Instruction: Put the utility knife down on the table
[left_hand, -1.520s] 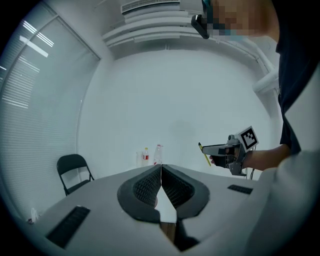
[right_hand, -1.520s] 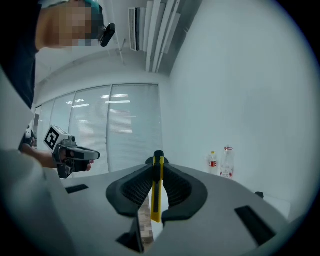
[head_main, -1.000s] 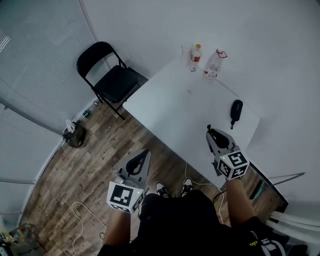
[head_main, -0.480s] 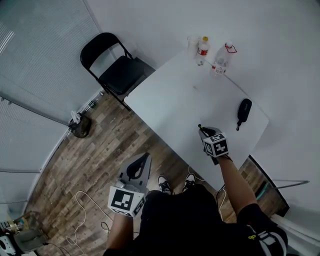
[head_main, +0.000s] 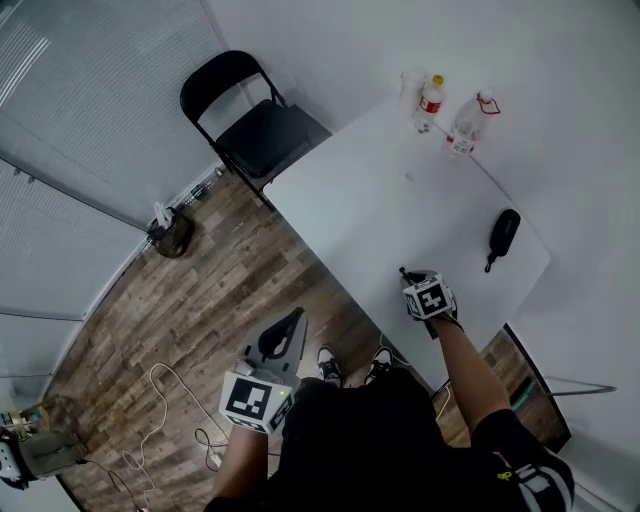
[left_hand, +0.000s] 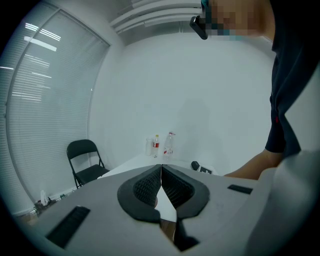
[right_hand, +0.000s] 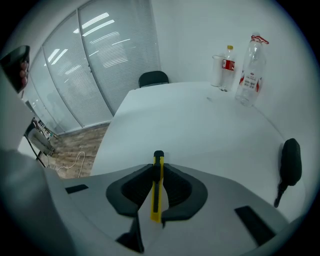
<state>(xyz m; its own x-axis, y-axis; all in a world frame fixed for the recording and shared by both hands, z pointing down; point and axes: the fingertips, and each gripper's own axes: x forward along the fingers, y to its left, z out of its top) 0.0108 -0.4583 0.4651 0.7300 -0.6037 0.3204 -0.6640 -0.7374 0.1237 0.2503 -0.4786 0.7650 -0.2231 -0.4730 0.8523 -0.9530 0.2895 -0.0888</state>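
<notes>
A yellow and black utility knife (right_hand: 157, 187) stands clamped between the jaws of my right gripper (right_hand: 158, 167), its black tip poking out past them. In the head view that right gripper (head_main: 407, 275) hangs over the near edge of the white table (head_main: 380, 215), with the knife's dark tip just visible. My left gripper (head_main: 290, 322) is off the table over the wooden floor, its jaws shut together with nothing between them (left_hand: 161, 172).
A black pouch (head_main: 503, 232) with a cord lies at the table's right end (right_hand: 289, 162). Two bottles (head_main: 462, 125) and a clear cup (head_main: 411, 87) stand at the far corner. A black folding chair (head_main: 255, 125) stands left of the table. Cables lie on the floor (head_main: 165, 400).
My right gripper has moved forward from beside my body to over the table's near edge, carrying the knife. The view has shifted a little. The left gripper stays put.
</notes>
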